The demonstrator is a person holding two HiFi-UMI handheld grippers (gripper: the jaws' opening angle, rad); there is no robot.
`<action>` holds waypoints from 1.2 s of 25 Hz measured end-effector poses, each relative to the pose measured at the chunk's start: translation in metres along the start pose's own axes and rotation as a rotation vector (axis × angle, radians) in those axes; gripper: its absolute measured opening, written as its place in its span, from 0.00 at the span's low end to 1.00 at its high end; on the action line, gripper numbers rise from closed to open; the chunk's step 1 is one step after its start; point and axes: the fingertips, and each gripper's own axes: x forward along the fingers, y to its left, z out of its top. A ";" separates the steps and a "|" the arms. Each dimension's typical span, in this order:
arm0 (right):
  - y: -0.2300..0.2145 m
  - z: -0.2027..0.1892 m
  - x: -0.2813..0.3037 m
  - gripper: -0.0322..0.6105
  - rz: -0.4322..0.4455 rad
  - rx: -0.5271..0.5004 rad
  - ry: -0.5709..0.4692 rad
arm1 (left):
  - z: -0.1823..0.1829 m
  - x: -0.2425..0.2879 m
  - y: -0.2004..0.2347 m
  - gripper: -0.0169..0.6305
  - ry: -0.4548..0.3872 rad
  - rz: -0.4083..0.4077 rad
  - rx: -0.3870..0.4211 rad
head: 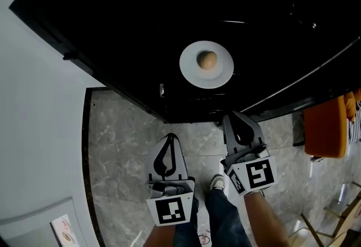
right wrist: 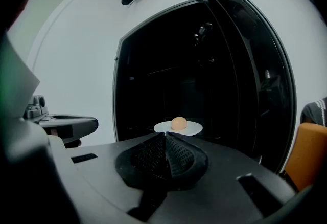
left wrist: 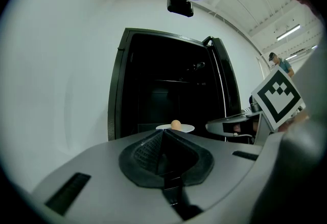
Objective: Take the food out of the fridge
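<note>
Open fridge [head: 135, 14] — white plate [head: 189, 69] inside, round tan food [head: 207, 60] atop

We see a tan round food ball [head: 207, 60], a white round plate [head: 190, 75], a glossy black fridge [head: 113, 9] and a grey veined stone floor [head: 124, 133] (an orange padded chair [head: 324, 127] too).

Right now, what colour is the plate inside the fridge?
The plate is white, plain with no pattern. The head view shows it best.
</note>
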 end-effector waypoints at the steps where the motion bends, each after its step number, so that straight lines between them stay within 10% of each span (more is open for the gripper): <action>1: -0.001 -0.001 0.001 0.08 0.000 0.010 0.002 | -0.001 0.000 0.000 0.05 0.001 0.000 0.002; 7: -0.008 -0.010 0.012 0.09 0.024 0.145 0.008 | 0.000 0.003 0.000 0.05 0.000 0.004 0.009; 30: -0.036 -0.004 0.063 0.20 0.124 1.239 -0.201 | 0.010 0.009 0.004 0.05 -0.009 0.004 0.023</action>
